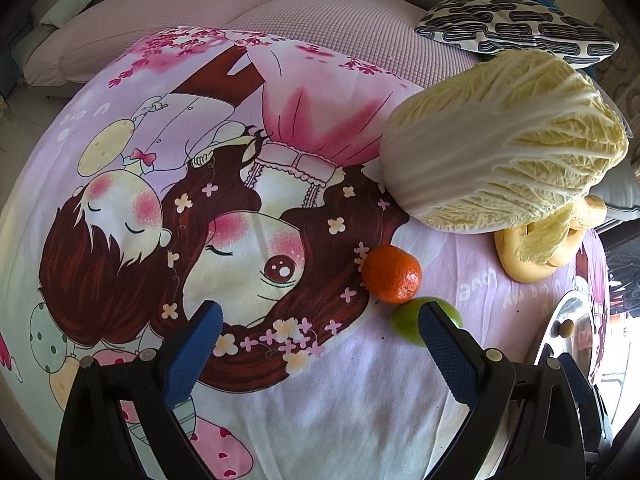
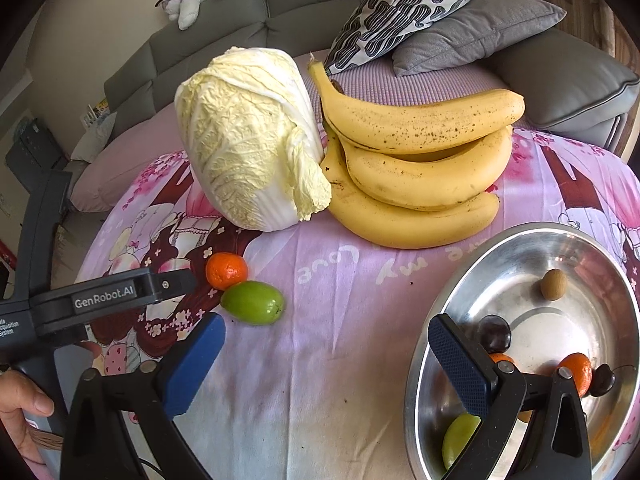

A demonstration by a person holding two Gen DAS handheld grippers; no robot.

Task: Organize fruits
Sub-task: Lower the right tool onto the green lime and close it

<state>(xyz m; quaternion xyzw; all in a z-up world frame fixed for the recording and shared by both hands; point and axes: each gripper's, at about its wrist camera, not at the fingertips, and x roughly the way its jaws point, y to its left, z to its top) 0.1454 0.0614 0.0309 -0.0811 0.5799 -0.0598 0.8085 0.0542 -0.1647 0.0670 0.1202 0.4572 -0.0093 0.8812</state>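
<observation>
A small orange (image 1: 392, 274) and a green fruit (image 1: 406, 320) lie touching on the pink cartoon cloth. My left gripper (image 1: 320, 320) is open just short of them, and its right finger (image 1: 440, 344) covers part of the green fruit. In the right wrist view the same orange (image 2: 226, 270) and green fruit (image 2: 252, 302) lie left of centre. My right gripper (image 2: 326, 344) is open and empty, with its right finger over the rim of a steel bowl (image 2: 520, 256). In the bowl lie a dark plum (image 2: 494, 332), a brown fruit (image 2: 554, 284), an orange (image 2: 578, 368) and a green fruit (image 2: 460, 440).
A napa cabbage (image 2: 252, 136) and a bunch of bananas (image 2: 420, 160) lie at the far side of the cloth. The left gripper's black housing (image 2: 120, 298) reaches in from the left, held by a hand (image 2: 20, 412). A grey sofa with cushions (image 2: 472, 36) stands behind.
</observation>
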